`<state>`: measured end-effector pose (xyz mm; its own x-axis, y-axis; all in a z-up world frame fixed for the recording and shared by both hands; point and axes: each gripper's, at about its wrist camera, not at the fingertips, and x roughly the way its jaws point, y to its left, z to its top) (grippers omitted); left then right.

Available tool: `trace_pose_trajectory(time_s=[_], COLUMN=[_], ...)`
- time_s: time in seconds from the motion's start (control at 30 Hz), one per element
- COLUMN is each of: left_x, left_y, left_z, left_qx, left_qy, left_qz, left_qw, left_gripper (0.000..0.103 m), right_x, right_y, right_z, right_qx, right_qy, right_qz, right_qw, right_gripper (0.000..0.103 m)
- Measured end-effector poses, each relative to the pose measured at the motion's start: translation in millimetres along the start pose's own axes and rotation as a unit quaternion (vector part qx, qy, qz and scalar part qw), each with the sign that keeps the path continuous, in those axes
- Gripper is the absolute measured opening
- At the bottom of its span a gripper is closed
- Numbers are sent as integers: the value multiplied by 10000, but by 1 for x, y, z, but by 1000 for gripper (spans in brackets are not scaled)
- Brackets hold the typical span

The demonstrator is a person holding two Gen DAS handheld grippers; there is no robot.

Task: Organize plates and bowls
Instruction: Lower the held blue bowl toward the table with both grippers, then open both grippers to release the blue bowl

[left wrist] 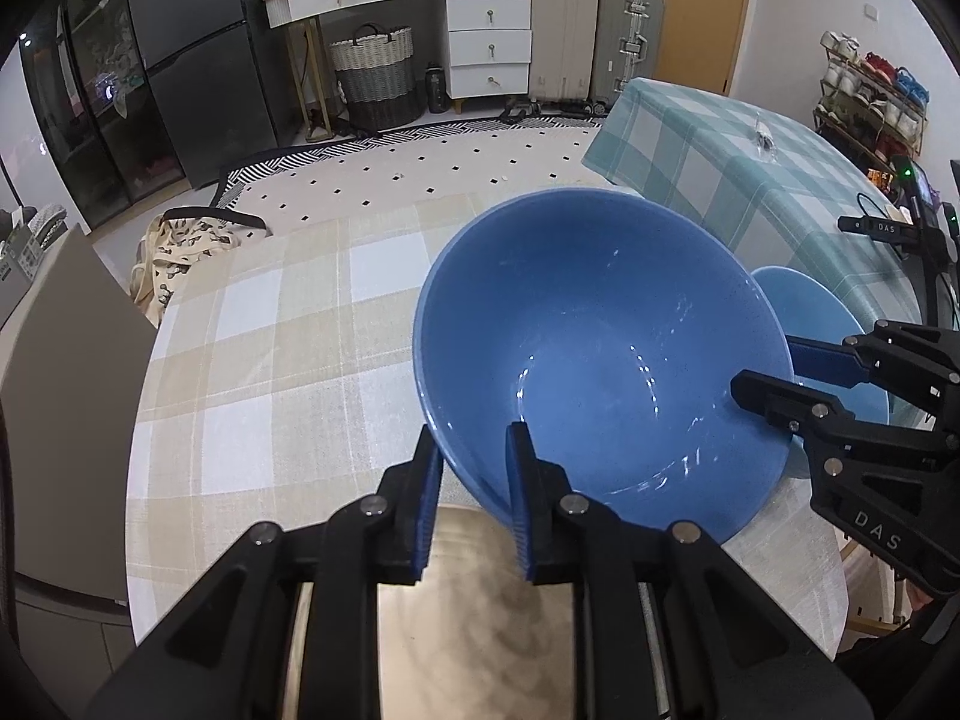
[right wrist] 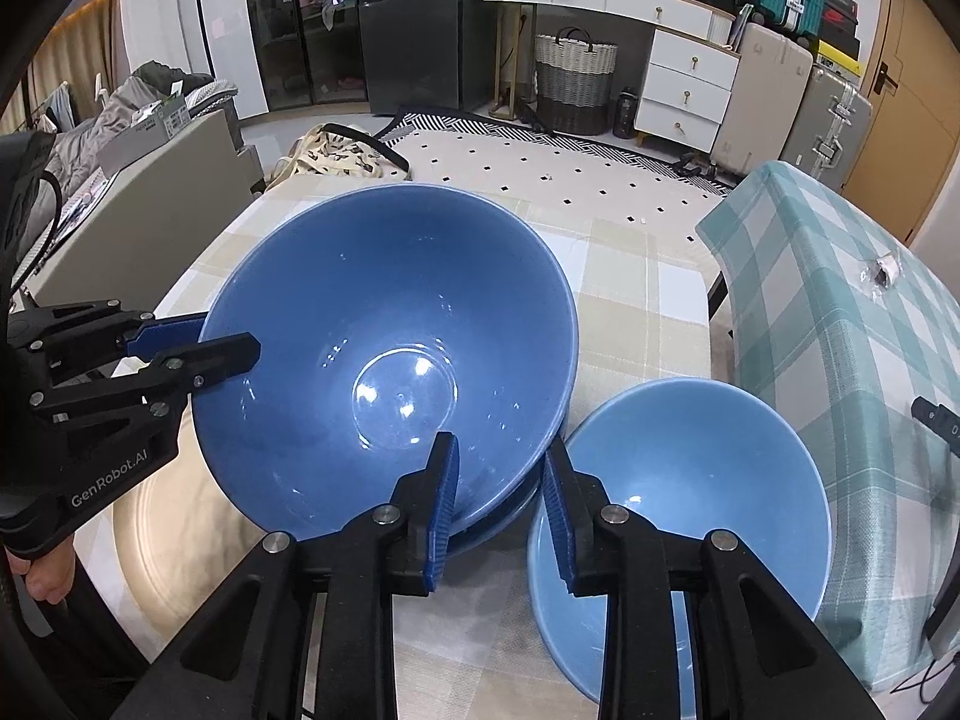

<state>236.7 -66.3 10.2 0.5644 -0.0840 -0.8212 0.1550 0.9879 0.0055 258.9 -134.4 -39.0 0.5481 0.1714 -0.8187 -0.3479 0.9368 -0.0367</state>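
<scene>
A large dark blue bowl (left wrist: 600, 354) (right wrist: 390, 354) is tilted above the beige checked table. My left gripper (left wrist: 474, 456) straddles its near rim, one finger inside and one outside, closed on the wall. My right gripper (right wrist: 501, 474) also straddles the bowl's rim from the other side and shows in the left wrist view (left wrist: 774, 372). Another blue rim shows just under the dark bowl in the right wrist view. A lighter blue bowl (right wrist: 690, 510) (left wrist: 822, 324) sits on the table to its right. A tan plate (left wrist: 480, 618) (right wrist: 180, 540) lies under my left gripper.
The beige checked tablecloth (left wrist: 270, 372) covers the table. A second table with a teal checked cloth (right wrist: 840, 330) stands right beside it. A grey chair back (left wrist: 60, 390) is at the left edge. Drawers, a basket and suitcases stand across the room.
</scene>
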Motion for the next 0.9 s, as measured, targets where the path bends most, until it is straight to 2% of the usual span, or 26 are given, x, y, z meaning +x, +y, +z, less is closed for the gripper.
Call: trace_pose_trajectory(time_s=[0.6, 0.8, 0.9], left_x=[14, 17, 19], left_y=[-11, -11, -11], left_z=[-5, -6, -7], left_qx=[165, 190, 194], left_qy=[184, 230, 277], left_qz=[122, 141, 158], left_qw=[9996, 9995, 9993], left_gripper=[22, 23, 26], right_x=[12, 14, 15], right_y=[1, 7, 11], right_z=[-5, -7, -8], right_qx=[-179, -251, -294], right_qy=[172, 212, 221], right_qz=[-205, -151, -129], right_qw=[9995, 9993, 9992], right_gripper=[34, 42, 47])
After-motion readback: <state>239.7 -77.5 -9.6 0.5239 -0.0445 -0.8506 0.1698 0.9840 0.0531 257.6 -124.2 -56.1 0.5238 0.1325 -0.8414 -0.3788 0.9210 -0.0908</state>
